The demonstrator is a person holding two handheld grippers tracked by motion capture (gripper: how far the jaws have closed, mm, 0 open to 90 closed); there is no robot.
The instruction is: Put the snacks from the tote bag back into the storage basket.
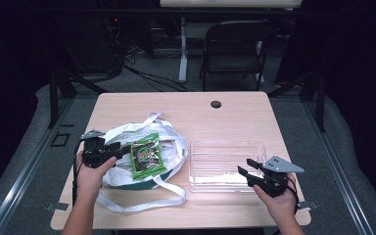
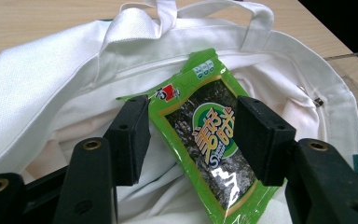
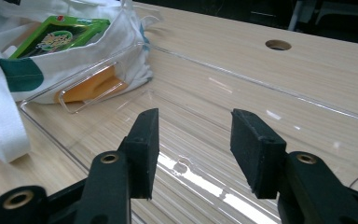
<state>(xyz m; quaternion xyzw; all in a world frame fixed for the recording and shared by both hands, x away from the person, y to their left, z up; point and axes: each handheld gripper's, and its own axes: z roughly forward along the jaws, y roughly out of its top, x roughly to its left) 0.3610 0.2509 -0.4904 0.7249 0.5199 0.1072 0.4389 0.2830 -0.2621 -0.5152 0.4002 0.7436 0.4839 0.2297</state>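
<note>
A dim lab or recording studio: a light wooden desk (image 1: 235,105) stands between black curtains, with a folding chair (image 1: 235,46), floor cables (image 1: 152,78) and equipment racks at the far side.

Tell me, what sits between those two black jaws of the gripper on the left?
In the left gripper view, a green snack packet lies between the left gripper's open jaws, resting on the white tote bag; the pads do not press it.

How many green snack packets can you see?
1. The shiny green seaweed snack packet lies on top of the white cloth tote bag, between the left gripper's open jaws. More may be hidden inside the bag.
</note>
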